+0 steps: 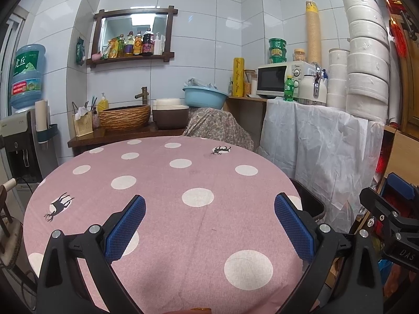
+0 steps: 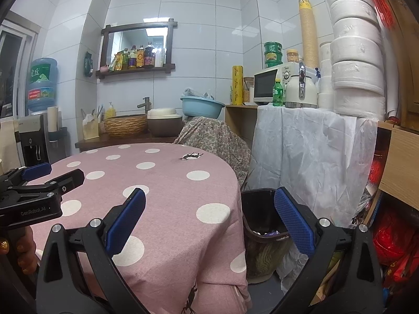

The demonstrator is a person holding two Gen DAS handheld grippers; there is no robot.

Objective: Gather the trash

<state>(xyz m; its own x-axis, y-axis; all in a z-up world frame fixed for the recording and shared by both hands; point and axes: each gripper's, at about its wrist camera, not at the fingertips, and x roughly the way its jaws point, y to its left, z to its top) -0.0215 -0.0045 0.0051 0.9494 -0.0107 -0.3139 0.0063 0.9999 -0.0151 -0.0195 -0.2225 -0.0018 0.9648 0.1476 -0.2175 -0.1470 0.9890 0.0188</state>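
A round table with a pink polka-dot cloth [image 1: 167, 209] fills the left wrist view and shows in the right wrist view [image 2: 167, 183]. No loose trash shows on the cloth. A dark trash bin [image 2: 262, 225] stands on the floor at the table's right edge, with some scraps inside; its rim shows in the left wrist view [image 1: 311, 201]. My left gripper [image 1: 209, 225] is open and empty above the table. My right gripper [image 2: 209, 222] is open and empty, straddling the table's right edge and the bin. Each gripper shows at the side of the other's view.
A counter behind the table holds a wicker basin [image 1: 125, 116], a brown pot [image 1: 170, 115] and a blue basin [image 1: 204, 96]. A white-draped shelf [image 1: 314, 141] at the right carries a microwave [image 1: 277, 78], a green bottle and stacked paper rolls. A water dispenser [image 1: 23, 130] stands left.
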